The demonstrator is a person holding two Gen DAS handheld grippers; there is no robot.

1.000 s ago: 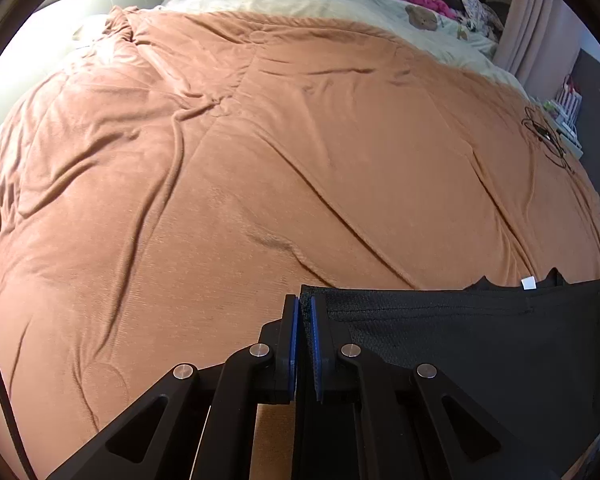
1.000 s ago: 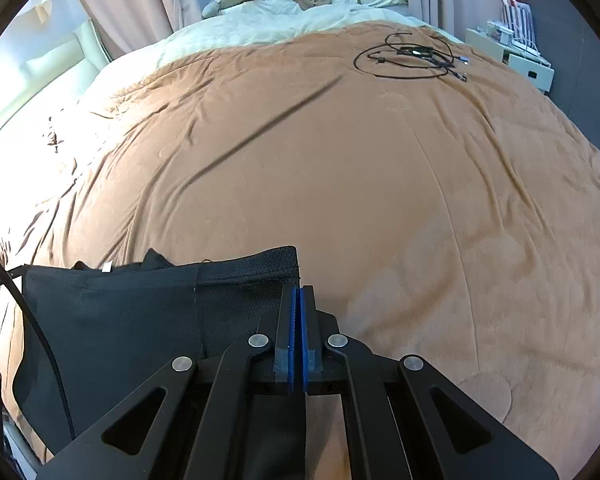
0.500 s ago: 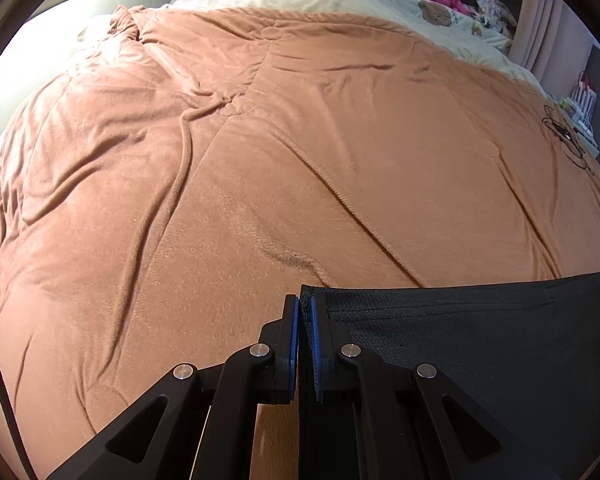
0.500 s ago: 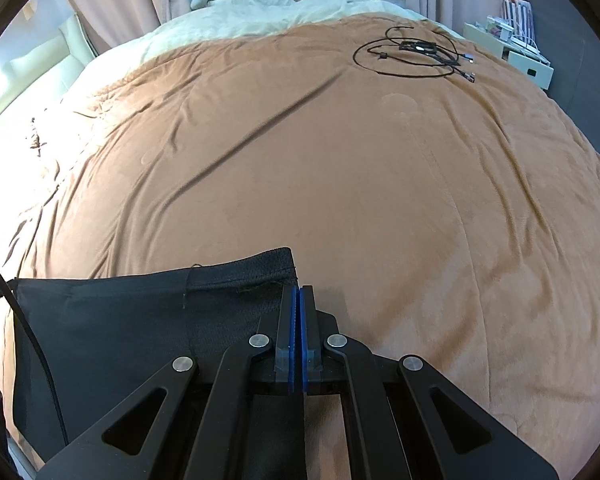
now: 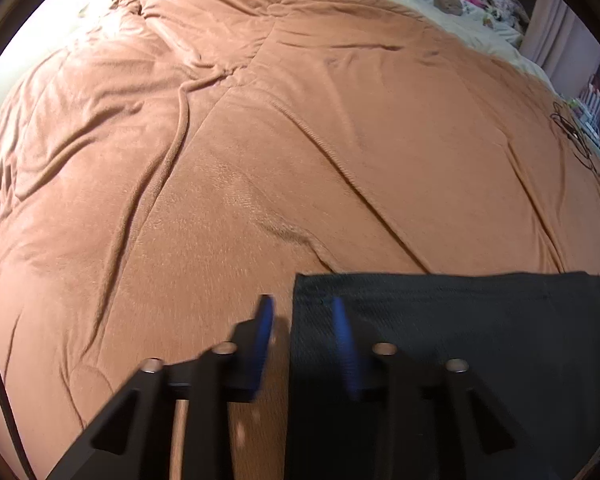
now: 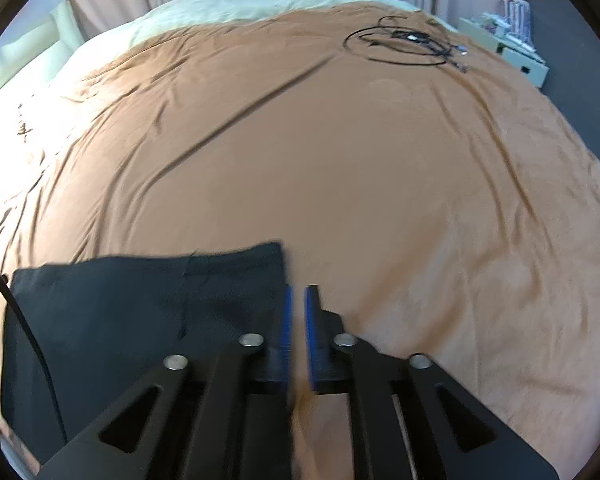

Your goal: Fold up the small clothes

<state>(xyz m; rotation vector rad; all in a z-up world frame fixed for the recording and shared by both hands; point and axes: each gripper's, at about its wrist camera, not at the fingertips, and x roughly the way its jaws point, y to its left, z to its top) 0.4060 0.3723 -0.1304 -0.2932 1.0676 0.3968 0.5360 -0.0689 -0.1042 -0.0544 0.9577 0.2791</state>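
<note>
Garment [image 5: 480, 340] edges flat, both tools just opening, blanket [image 5: 260, 160] beyond

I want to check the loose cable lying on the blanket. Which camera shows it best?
The right wrist view: the black cable lies coiled in full on the brown blanket, far right. The left wrist view shows only a small, dark tangle at its right edge.

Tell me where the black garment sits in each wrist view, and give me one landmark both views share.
Left wrist view: the black garment fills the lower right, its top left corner by the left gripper.
Right wrist view: the garment fills the lower left, its top right corner beside the right gripper.
Shared landmark: the coiled black cable on the brown blanket.
</note>
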